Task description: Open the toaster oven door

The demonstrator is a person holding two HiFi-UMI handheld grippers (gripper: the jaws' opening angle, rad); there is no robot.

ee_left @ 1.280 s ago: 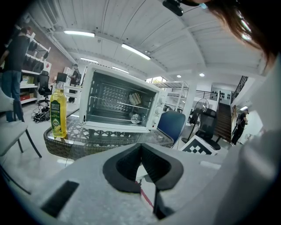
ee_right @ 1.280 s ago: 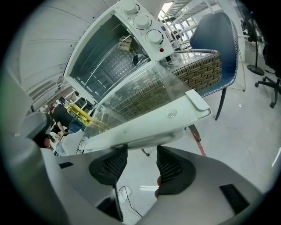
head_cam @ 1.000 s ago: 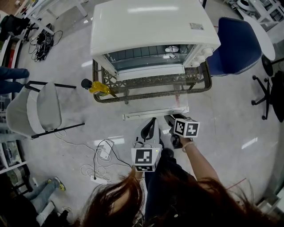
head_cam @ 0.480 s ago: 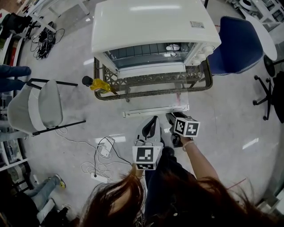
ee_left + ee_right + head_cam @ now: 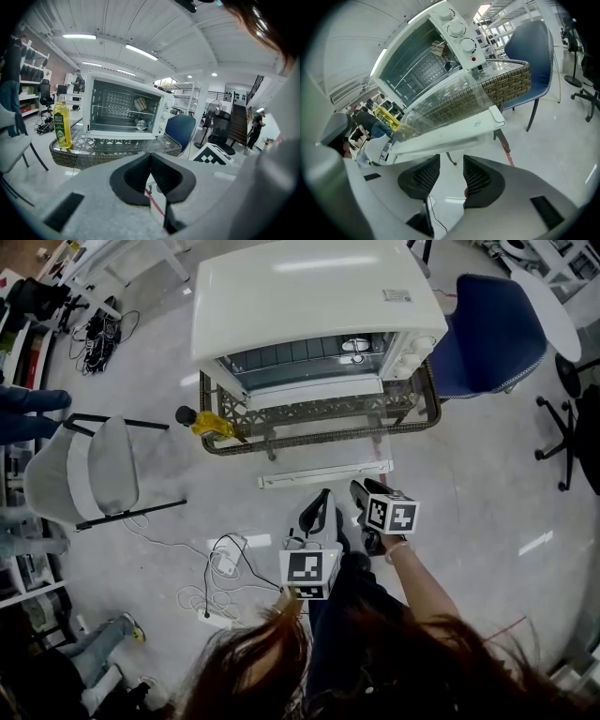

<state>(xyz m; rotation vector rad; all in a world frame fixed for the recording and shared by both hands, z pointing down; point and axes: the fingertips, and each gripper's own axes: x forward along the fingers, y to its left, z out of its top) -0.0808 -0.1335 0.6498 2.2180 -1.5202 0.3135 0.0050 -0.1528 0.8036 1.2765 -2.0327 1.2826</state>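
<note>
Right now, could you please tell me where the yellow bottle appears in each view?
Head view: yellow bottle, left of centre, at the toaster oven's lower left.
Left gripper view: far left, upright, left of the toaster oven.
Right gripper view: left of middle, tilted, beside the open door.
Shared landmark: the white toaster oven.
</note>
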